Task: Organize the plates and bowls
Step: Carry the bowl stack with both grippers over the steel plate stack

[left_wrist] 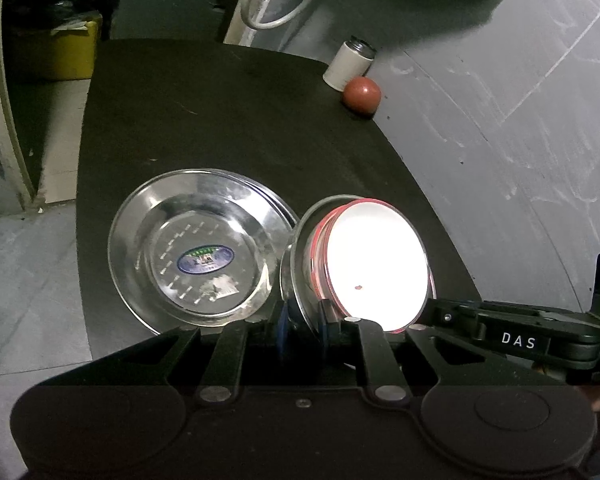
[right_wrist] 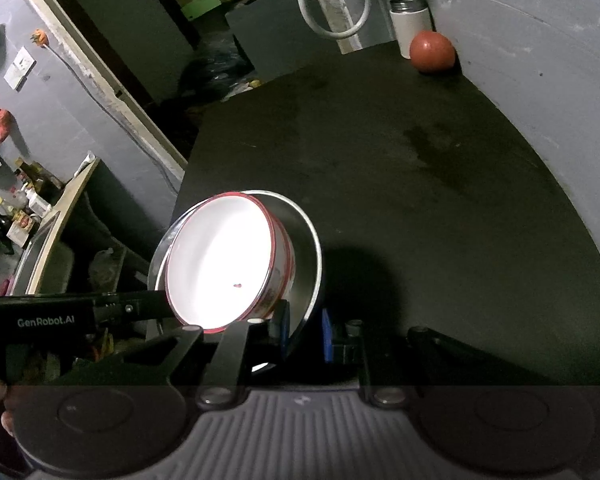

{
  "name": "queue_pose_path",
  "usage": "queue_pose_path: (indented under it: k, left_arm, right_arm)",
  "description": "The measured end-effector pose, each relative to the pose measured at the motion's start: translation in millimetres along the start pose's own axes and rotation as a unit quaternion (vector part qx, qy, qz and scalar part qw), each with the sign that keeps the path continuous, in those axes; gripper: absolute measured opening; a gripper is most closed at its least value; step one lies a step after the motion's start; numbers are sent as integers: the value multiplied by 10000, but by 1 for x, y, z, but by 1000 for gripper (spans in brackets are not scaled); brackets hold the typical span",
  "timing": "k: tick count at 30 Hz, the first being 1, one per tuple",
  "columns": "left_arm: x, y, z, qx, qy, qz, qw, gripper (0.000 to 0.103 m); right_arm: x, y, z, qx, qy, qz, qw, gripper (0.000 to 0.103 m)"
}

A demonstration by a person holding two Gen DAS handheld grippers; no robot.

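Observation:
A steel dish carries a white bowl with a red rim and hangs tilted just above the black table. My left gripper is shut on the dish's near rim, blue pads on either side of it. My right gripper reaches in from the right beside the bowl. In the right wrist view the right gripper is shut on the rim of the steel dish, with the white bowl inside and the left gripper at its left. A stack of steel plates lies on the table to the left.
A white can and a red ball sit at the table's far corner against the grey wall. The table's left edge drops to the floor. A white hose hangs behind the table.

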State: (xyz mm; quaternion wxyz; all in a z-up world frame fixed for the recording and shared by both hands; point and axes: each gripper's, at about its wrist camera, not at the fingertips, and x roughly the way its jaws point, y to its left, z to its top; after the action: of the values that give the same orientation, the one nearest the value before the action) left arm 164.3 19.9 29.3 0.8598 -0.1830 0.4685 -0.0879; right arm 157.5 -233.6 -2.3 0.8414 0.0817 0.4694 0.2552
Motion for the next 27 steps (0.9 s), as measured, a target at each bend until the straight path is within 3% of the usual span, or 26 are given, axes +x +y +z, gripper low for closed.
queue_pose_path:
  k: [27]
  left_arm:
    - [-12, 44, 17, -351, -60, 317, 9989, 16]
  right_arm:
    - [41, 31, 24, -285, 232, 271, 9990, 18]
